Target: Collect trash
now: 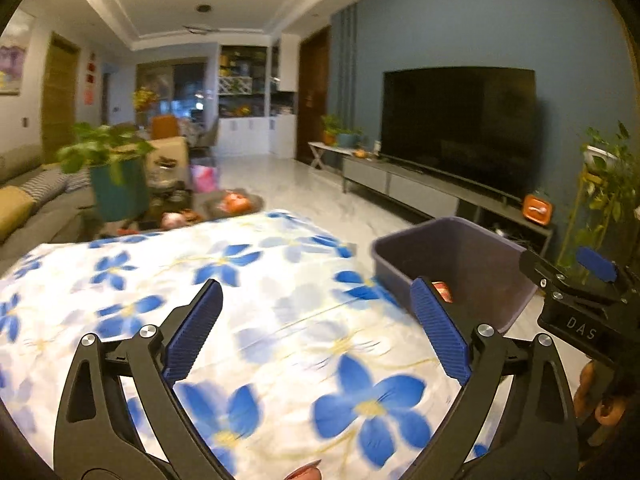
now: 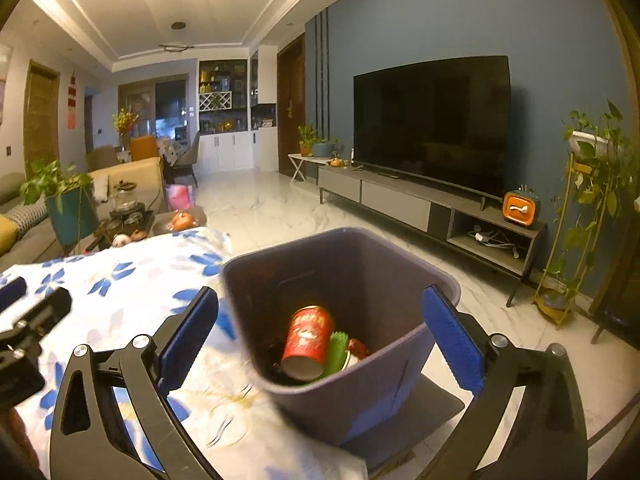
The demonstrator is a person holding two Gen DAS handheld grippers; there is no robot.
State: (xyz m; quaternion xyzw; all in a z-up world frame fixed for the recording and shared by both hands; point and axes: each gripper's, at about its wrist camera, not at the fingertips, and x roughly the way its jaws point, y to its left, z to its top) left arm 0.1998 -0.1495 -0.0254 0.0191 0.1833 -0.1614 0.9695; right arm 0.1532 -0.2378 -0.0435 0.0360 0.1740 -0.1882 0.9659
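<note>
Both grippers hang spread and empty: the left gripper [image 1: 316, 332] over bare floral cloth [image 1: 260, 292], the right gripper [image 2: 320, 344] above the purple bin [image 2: 400, 392] holding a red can [image 2: 308, 338] beneath its jaws. A careless swing could topple the bin.

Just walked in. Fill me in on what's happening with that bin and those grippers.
A person is tidying up trash with a handheld gripper in each hand. Both the left gripper and the right gripper are open and hold nothing. The dark purple trash bin stands beside the blue-flowered tablecloth and already holds a red can and a green item. No trash shows on the visible part of the cloth.
</note>
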